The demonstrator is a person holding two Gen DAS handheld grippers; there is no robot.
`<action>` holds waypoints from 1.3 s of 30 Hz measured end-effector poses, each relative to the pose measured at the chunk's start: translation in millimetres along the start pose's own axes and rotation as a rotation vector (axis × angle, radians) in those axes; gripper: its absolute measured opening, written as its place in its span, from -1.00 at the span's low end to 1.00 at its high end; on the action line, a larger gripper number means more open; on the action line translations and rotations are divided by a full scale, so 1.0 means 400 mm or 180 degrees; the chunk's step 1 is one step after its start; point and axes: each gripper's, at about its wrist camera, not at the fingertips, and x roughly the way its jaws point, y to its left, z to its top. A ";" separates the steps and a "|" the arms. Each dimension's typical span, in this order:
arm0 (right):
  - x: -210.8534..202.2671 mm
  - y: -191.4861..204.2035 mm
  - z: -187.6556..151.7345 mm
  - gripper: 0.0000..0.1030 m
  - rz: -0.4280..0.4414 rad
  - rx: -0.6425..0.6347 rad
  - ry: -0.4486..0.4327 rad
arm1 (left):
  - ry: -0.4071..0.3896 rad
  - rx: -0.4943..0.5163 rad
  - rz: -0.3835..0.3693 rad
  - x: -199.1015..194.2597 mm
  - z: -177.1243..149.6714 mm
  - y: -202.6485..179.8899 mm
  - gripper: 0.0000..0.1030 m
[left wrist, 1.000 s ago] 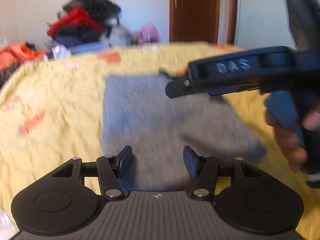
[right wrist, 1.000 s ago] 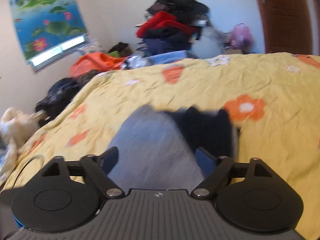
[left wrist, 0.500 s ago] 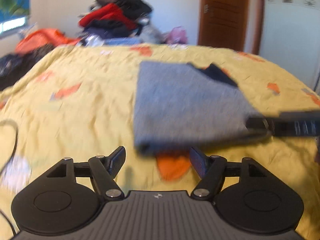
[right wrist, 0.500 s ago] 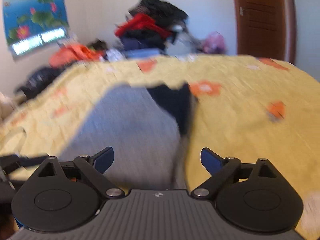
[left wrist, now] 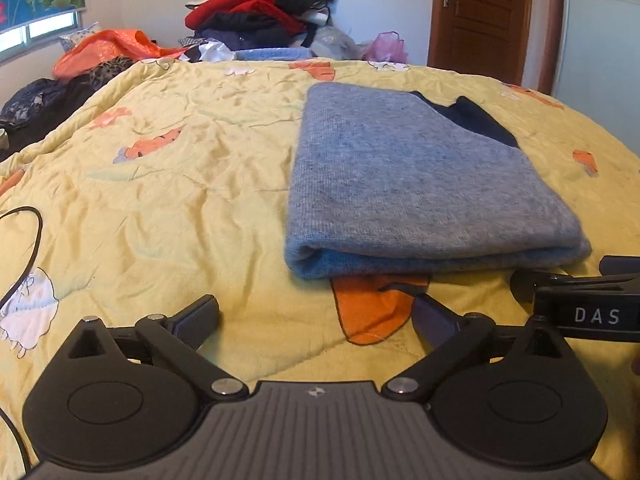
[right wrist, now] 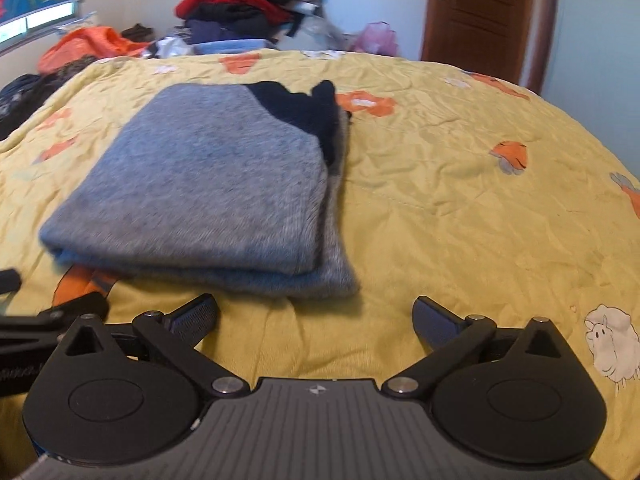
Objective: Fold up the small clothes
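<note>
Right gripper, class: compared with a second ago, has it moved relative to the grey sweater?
Yes. The right gripper has drawn back off the grey sweater; its opening jaws now frame only yellow quilt.

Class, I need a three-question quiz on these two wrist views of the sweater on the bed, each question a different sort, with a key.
1. True or false: the grey sweater lies folded on the yellow quilt.
2. Multiple choice: between the fingers of the left gripper is A) the sweater, B) nothing, C) a red garment.
3. Short answer: what colour is the sweater's part at its far right corner?

Key
1. True.
2. B; its jaws are opening, as are those of the right gripper, both short of the sweater's near edge.
3. Dark navy.
</note>
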 end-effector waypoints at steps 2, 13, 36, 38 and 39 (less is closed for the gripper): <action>0.000 0.006 -0.012 1.00 -0.0024 0.0019 -0.0114 | -0.0009 -0.0003 -0.0003 0.002 0.000 -0.001 1.00; 0.002 0.004 -0.011 1.00 -0.0035 0.0055 -0.0155 | -0.0005 -0.0007 -0.0022 0.004 0.004 0.001 1.00; 0.001 0.004 -0.013 1.00 -0.0034 0.0056 -0.0167 | -0.0006 -0.0007 -0.0023 0.004 0.003 0.002 1.00; 0.001 0.004 -0.014 1.00 -0.0033 0.0056 -0.0167 | -0.0006 -0.0007 -0.0023 0.004 0.003 0.002 1.00; 0.001 0.004 -0.014 1.00 -0.0033 0.0056 -0.0167 | -0.0006 -0.0007 -0.0023 0.004 0.003 0.002 1.00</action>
